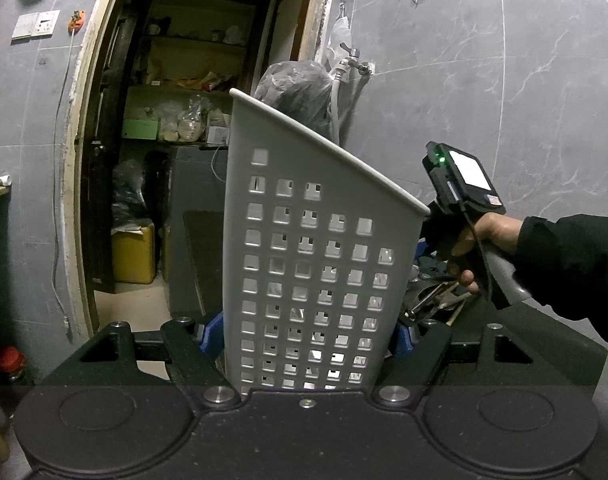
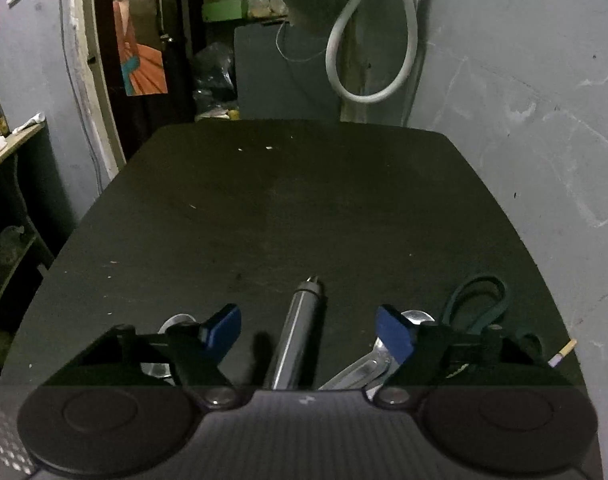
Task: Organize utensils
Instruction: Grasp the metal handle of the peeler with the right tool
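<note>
Between left gripper (image 1: 306,332) pads, white perforated caddy (image 1: 312,248), right gripper (image 2: 308,330) over metal handle (image 2: 300,332)

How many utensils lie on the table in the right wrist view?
5, maybe more hidden: a steel handle between the right gripper fingers, a spoon behind the left finger, a spoon and tongs behind the right finger, scissors far right.

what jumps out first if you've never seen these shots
The white perforated utensil holder fills the middle of the left wrist view, clamped in the left gripper. In the right wrist view, a metal handle lies on the dark table between the open right gripper's blue pads.
</note>
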